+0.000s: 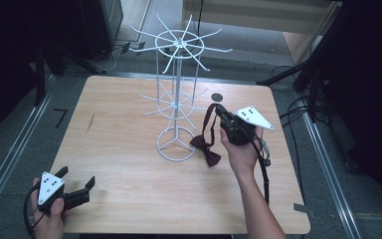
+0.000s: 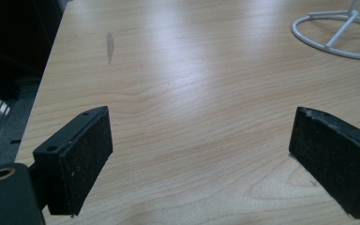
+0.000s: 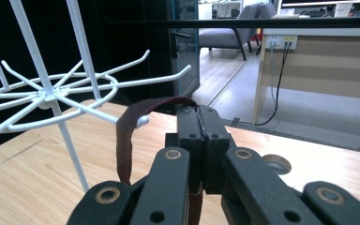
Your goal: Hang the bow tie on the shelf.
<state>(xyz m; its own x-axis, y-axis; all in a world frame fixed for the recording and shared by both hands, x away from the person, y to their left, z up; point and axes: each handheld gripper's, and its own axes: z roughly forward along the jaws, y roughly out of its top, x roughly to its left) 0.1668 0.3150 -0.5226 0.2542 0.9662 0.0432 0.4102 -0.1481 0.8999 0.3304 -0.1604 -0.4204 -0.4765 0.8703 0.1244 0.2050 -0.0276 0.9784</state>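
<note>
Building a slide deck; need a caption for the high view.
Right gripper lifts a dark red bow tie by its strap beside a white wire rack; left gripper rests open.

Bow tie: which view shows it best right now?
The high view. There the whole bow tie shows, its bow by the rack base on the table, its strap running up into the right gripper. The right gripper view shows just the strap loop pinched in its jaws.
</note>
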